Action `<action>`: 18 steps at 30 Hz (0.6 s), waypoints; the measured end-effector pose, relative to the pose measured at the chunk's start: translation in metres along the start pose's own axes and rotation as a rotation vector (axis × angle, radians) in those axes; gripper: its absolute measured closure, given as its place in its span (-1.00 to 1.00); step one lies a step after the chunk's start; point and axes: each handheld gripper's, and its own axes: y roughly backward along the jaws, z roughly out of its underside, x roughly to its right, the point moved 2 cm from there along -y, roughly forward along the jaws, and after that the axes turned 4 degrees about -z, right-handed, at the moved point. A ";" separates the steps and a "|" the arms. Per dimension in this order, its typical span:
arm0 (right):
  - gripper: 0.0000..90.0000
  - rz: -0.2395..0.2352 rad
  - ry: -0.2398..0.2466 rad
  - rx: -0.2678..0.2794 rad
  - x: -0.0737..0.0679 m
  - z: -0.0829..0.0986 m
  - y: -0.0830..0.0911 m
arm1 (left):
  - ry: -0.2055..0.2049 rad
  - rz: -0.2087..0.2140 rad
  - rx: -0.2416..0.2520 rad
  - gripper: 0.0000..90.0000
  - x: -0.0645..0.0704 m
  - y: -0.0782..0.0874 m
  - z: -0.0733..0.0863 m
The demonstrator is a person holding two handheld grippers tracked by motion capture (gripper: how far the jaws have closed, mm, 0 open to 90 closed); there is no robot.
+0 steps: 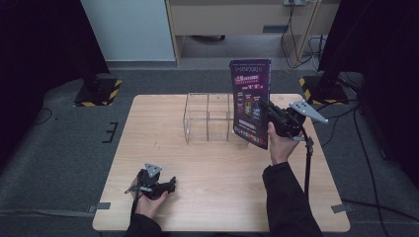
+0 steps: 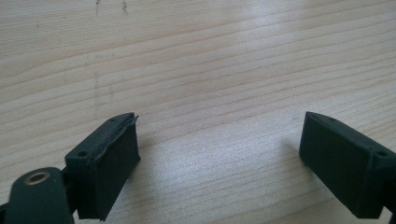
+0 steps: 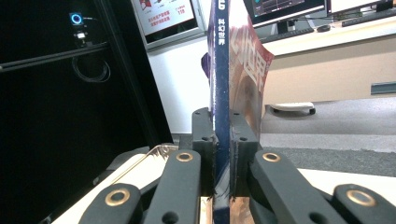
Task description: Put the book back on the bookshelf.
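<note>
My right gripper point(image 1: 269, 112) is shut on a purple magazine point(image 1: 251, 101), holding it upright above the table just right of a clear acrylic organizer point(image 1: 208, 117). In the right gripper view the magazine's spine point(image 3: 220, 70) stands edge-on, pinched between both jaws of the right gripper point(image 3: 219, 135). My left gripper point(image 1: 171, 185) rests low at the table's front left, held in a hand. Its own view shows the left gripper point(image 2: 219, 140) open, jaws wide apart over bare wood with nothing between them.
The wooden table point(image 1: 163, 148) carries only the organizer, which has several upright compartments. Black stands with yellow-striped bases point(image 1: 98, 92) sit on the floor past the far corners. A cable point(image 1: 309, 163) trails from the right gripper.
</note>
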 end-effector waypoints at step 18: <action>0.88 0.053 0.020 -0.016 0.005 0.029 -0.019 | -0.001 0.001 0.000 -0.76 0.000 0.000 0.000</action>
